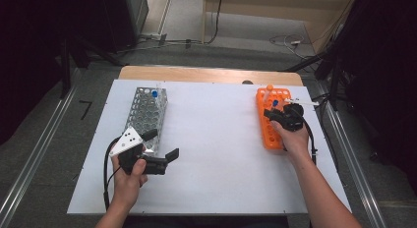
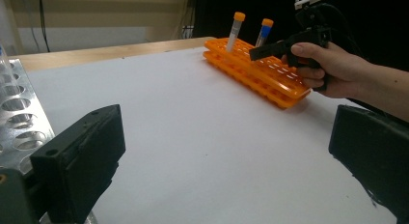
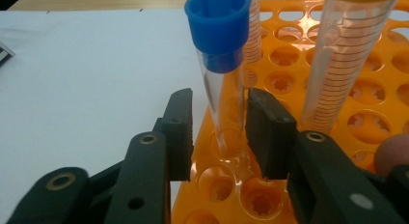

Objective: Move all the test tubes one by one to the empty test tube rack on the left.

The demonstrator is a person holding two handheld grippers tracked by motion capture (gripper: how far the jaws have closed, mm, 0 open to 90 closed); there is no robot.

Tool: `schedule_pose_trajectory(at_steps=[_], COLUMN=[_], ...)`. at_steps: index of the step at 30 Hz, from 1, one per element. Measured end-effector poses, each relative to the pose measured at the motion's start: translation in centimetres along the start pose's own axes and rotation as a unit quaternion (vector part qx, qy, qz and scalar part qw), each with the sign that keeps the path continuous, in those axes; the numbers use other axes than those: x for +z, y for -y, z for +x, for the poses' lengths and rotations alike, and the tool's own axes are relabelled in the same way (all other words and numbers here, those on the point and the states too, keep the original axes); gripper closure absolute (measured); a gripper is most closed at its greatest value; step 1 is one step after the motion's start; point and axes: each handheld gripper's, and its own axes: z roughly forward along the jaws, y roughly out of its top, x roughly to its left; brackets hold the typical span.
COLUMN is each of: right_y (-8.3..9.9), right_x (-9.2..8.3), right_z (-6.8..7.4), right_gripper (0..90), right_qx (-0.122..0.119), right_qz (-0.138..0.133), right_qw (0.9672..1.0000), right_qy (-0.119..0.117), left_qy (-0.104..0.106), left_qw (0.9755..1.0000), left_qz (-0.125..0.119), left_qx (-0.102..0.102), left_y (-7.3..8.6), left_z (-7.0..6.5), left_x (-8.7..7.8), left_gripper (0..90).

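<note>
An orange tube rack [image 1: 268, 135] [image 2: 270, 77] [image 3: 376, 89] lies at the table's right side. A clear tube with a blue cap [image 3: 219, 35] [image 1: 275, 103] [image 2: 265, 28] stands upright in it. My right gripper [image 3: 219, 132] [image 1: 272, 110] [image 2: 260, 51] has a jaw on each side of this tube's lower part. A narrow gap shows at the left pad, so it is open. A graduated tube with an orange cap [image 3: 347, 55] [image 1: 269, 88] [image 2: 236, 26] stands beside it. My left gripper [image 1: 161, 144] [image 2: 226, 151] is open and empty over the white mat.
A perforated metal rack [image 1: 145, 115] [image 2: 14, 113] stands at the left, beside my left gripper, with a blue-capped tube [image 1: 154, 94] at its far end. The white mat [image 1: 216, 139] stretches between the two racks. Another graduated tube [image 3: 253, 35] stands just behind the blue-capped one.
</note>
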Motion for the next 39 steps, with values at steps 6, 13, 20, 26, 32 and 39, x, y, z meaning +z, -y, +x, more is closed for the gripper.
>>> schedule_pose_trajectory(at_steps=[6,13,20,26,32,39], right_y=[-0.1,0.3,0.3,0.6,1.4,3.0], right_x=[0.2,-0.5,-2.9,-4.7,-6.0,-7.1], right_z=[0.1,-0.1,0.2,1.1,2.2,3.1], right_gripper=[73.4,74.8,74.9,74.9,74.9,74.9], right_qx=[-0.002,-0.004,-0.028,-0.050,-0.060,-0.073], right_qz=[0.010,-0.009,-0.064,-0.089,-0.104,-0.103], right_qw=[0.9997,0.9999,0.9975,0.9946,0.9917,0.9873], right_qy=[0.021,0.014,0.008,-0.015,-0.046,-0.096], left_qy=[0.003,0.003,0.004,0.008,0.011,0.016], left_qw=[1.0000,1.0000,1.0000,1.0000,0.9999,0.9997], left_qz=[0.001,0.000,0.003,0.005,0.007,0.012], left_qx=[-0.006,-0.005,-0.003,0.001,0.005,0.011], left_y=[0.0,0.0,0.0,0.0,0.1,0.1], left_z=[0.0,-0.1,-0.2,-0.5,-0.7,-1.0], left_x=[0.1,0.1,0.3,0.6,0.9,1.1], left_gripper=[0.0,0.0,0.0,0.0,0.0,0.0])
